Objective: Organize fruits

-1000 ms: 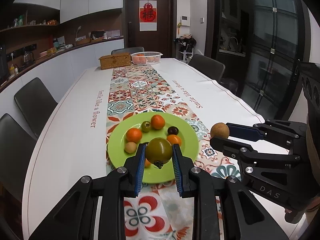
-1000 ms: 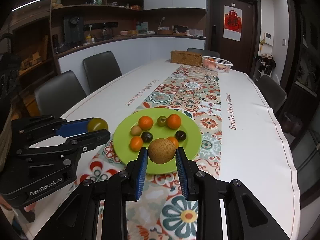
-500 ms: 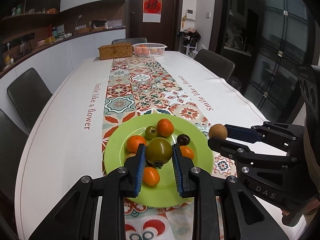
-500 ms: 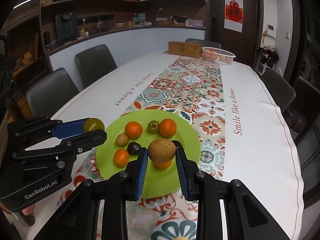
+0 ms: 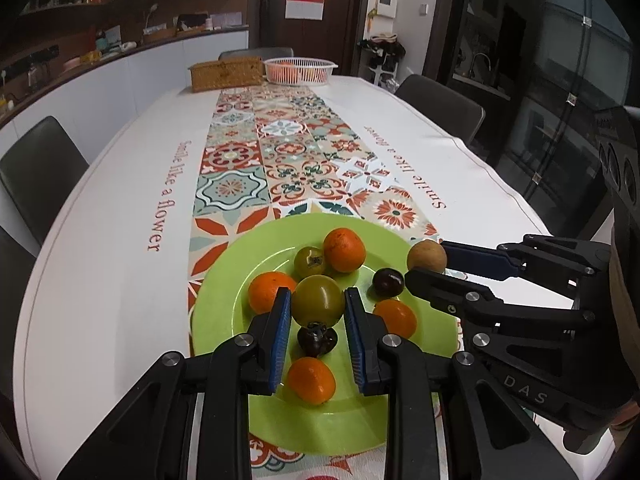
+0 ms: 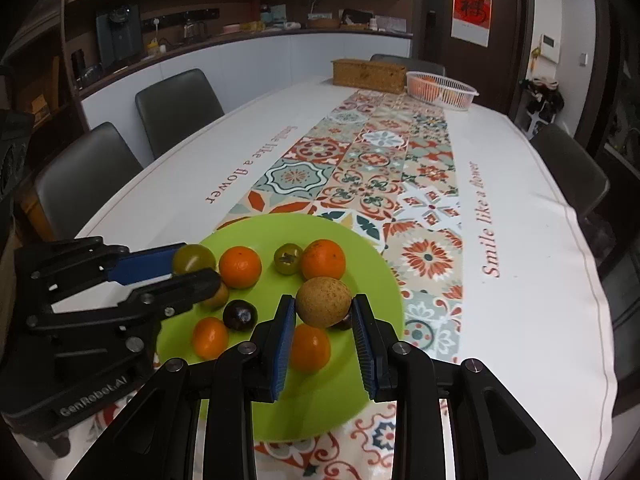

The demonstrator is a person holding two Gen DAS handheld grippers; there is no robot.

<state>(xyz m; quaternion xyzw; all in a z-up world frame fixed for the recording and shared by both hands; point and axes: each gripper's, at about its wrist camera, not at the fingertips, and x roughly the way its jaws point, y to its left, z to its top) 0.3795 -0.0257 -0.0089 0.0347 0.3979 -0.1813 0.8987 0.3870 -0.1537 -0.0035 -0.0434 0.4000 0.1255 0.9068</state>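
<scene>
Dark fruit [image 6: 344,324] sits half-hidden behind the brown fruit [image 6: 323,302].

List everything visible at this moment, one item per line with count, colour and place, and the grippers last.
plate: 1, lime green, near end of the table runner
oranges: 4, orange, on the plate
small green tomato: 1, green, on the plate beside the far orange
dark fruits: 2, dark purple, on the plate
green tomato: 1, olive green, held above the plate
brown fruit: 1, speckled tan, held above the plate
table runner: 1, patterned red and teal, along the table's middle
wicker box: 1, tan, far end of the table
basket: 1, white, far end, orange fruit inside
chairs: several, dark grey, around the table
left gripper: shut on the green tomato
right gripper: shut on the brown fruit
</scene>
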